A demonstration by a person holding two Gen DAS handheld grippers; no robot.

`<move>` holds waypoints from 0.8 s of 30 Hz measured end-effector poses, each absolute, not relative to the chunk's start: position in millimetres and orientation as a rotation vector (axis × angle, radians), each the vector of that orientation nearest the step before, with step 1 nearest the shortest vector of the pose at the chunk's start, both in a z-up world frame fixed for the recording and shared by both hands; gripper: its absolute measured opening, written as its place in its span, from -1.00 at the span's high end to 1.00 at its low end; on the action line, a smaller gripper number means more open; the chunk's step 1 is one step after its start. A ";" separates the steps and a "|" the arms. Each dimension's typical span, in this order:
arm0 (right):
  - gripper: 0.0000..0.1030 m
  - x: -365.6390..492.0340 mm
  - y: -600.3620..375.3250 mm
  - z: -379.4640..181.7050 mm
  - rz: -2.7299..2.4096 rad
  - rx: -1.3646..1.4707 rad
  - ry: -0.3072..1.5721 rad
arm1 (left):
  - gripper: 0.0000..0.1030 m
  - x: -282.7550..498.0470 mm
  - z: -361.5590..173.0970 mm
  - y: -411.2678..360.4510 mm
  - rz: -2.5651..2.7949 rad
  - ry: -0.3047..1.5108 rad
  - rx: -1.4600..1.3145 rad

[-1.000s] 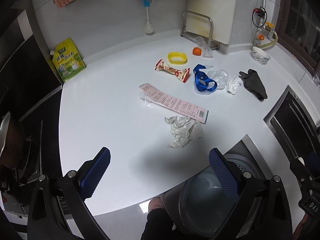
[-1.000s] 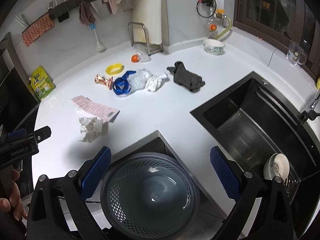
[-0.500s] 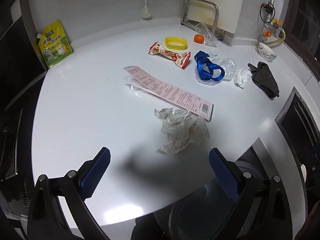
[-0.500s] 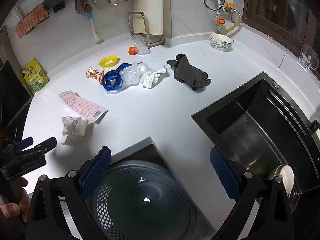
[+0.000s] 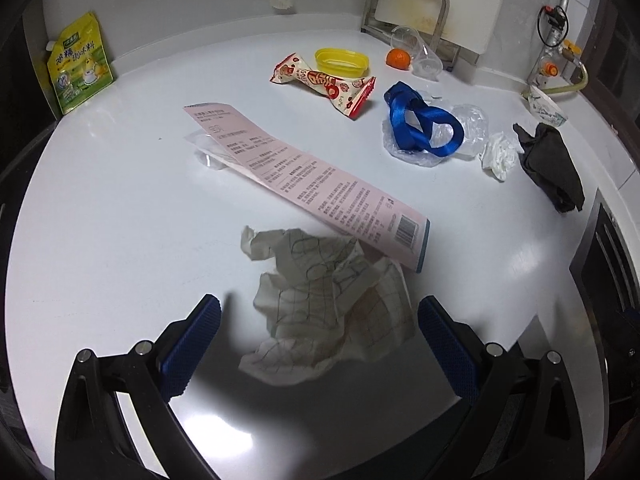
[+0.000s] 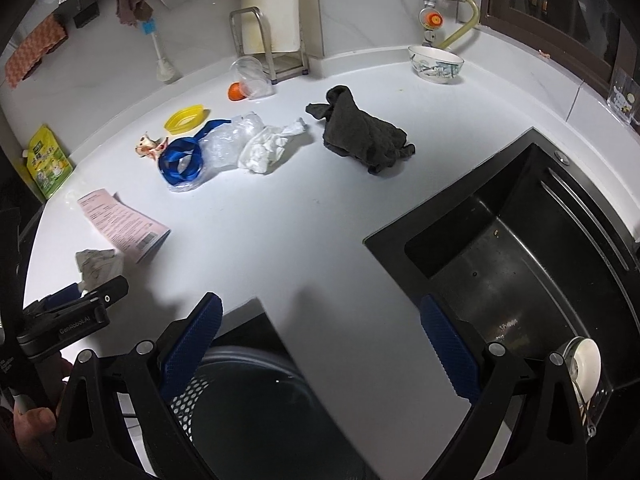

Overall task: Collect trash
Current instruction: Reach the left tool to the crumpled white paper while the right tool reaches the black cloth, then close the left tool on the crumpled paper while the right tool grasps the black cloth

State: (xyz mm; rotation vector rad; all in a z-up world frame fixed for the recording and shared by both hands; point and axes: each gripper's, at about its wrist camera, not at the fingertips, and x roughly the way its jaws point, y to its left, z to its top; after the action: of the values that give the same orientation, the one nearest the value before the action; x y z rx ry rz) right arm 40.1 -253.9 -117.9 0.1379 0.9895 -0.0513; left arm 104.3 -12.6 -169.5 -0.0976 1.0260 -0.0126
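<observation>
— Where is the crumpled white paper wad with pen lines (image 5: 328,304)?
— On the white tabletop (image 5: 120,216), touching the long pink printed slip (image 5: 304,176); the left claw (image 5: 318,336) gapes wide around it, not gripping.
— And the right claw (image 6: 320,344)?
— Wide apart, empty, above the grey perforated bin (image 6: 256,412).

Glossy white counter (image 5: 120,208), crumpled paper (image 5: 328,304), matt black sink (image 6: 520,264)
</observation>
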 end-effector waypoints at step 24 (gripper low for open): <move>-0.84 141.9 -286.1 -109.7 0.003 -0.056 0.857 | 0.33 106.7 -152.9 0.4 0.004 0.988 -0.020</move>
State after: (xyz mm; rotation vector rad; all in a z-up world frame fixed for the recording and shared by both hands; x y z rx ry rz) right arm 141.9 -286.1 -109.7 -0.0561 0.8568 0.0032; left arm 106.7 0.4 -152.9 -0.0195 0.9876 0.0045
